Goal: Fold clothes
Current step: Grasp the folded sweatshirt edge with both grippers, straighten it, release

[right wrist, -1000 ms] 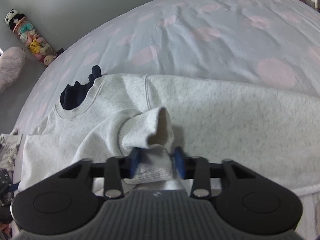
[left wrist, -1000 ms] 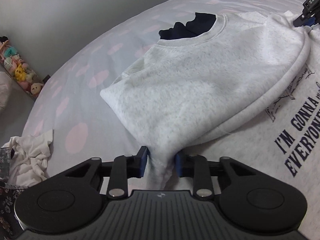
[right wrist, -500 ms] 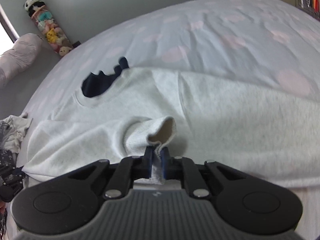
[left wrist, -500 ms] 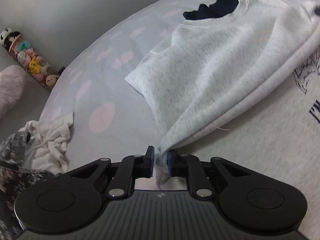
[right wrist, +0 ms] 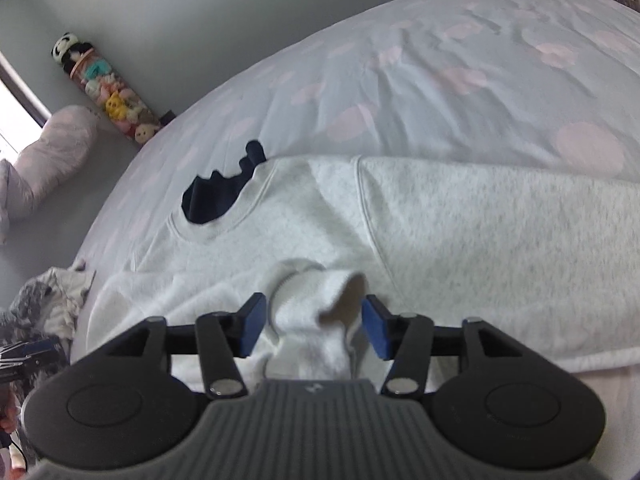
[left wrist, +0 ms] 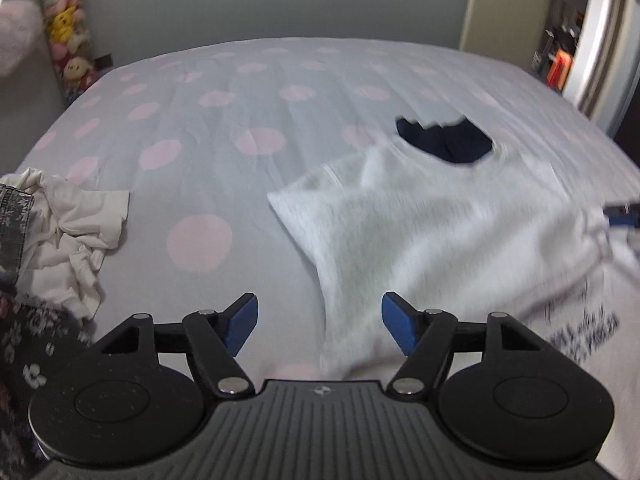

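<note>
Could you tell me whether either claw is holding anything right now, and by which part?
Nothing is held: both claws are opening, the right claw around the sweatshirt cuff, the left claw beside its corner.

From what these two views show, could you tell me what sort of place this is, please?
Most likely a bedroom: a bed with a pink-spotted sheet, a tall tube of soft toys against the wall, and a door at the far side.

One grey sweatshirt (left wrist: pixel 440 236), one crumpled white garment (left wrist: pixel 76 232), two grippers.
</note>
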`<state>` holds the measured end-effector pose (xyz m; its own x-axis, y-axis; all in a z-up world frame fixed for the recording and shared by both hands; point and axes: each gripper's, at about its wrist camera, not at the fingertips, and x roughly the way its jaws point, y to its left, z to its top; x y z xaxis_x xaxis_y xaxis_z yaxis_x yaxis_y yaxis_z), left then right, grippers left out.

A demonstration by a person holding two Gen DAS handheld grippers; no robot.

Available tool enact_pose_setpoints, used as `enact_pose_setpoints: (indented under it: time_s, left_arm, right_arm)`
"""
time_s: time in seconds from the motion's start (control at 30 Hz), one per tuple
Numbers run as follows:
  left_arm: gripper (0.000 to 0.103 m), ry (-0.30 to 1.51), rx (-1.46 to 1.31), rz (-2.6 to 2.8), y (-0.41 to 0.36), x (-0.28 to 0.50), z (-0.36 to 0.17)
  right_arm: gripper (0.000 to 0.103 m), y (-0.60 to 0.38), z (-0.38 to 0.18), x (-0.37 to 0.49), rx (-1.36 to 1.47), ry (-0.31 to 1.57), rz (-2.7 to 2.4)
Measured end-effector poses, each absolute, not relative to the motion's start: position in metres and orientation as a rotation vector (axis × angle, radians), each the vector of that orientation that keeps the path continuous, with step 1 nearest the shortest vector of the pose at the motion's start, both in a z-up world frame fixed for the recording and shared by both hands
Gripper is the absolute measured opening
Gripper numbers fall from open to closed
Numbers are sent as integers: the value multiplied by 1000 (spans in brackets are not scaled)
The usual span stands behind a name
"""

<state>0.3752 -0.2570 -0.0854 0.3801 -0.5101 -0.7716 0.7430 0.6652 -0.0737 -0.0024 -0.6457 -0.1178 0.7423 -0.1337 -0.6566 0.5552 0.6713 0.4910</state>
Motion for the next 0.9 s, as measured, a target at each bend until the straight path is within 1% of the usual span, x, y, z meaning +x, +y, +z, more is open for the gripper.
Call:
enact_pose_setpoints:
  time_s: [0.03, 0.13, 0.27, 0.3, 0.37, 0.4, 0.43, 0.47, 0.5, 0.53, 0.57, 0.6, 0.8, 0.9]
  left_arm:
    - [67, 880, 278, -806, -264, 386, -87]
    - [68, 931, 210, -762, -284, 411, -96]
    - [67, 1008, 154, -706, -309, 436, -122]
    - [65, 1022, 139, -697, -314, 440, -129]
    - [58, 1034, 112, -681, -322, 445, -139]
    - [49, 1033, 104, -679, -324, 446, -142]
    - [34, 1031, 96, -678, -327, 447, -144]
    - [27, 1025, 91, -677, -328, 446, -146]
    - [20, 1009, 95, -679, -329, 444, -145]
    - [11, 989, 99, -681, -328, 441, -143]
    - [7, 971, 101, -683, -327, 438, -141]
    - [6, 954, 97, -684, -325, 436, -137]
    - [5, 826, 59, -695, -297, 427, -106]
    - [5, 847, 90, -670, -299, 436, -112]
  right_arm:
    - [64, -648, -118, 0, 745, 620, -426]
    - [64, -655, -121, 8, 766, 621, -446]
    - [63, -668, -135, 17, 817, 644, -476]
    - [62, -670, -139, 18, 837, 650, -479]
    - [49, -671, -146, 19, 860, 658, -479]
    - [41, -670, -146, 19, 850, 661, -478]
    - [36, -668, -145, 19, 836, 664, -478]
    - [32, -665, -143, 18, 807, 664, -481]
    - [20, -660, -140, 19, 768, 669, -483]
    - [15, -655, -136, 20, 726, 679, -488]
    - [13, -650, -132, 22, 684, 689, -494]
    - [7, -645, -128, 24, 641, 694, -498]
    - [6, -621, -90, 30, 377, 590, -511]
    - [6, -631, -96, 45, 369, 617, -535]
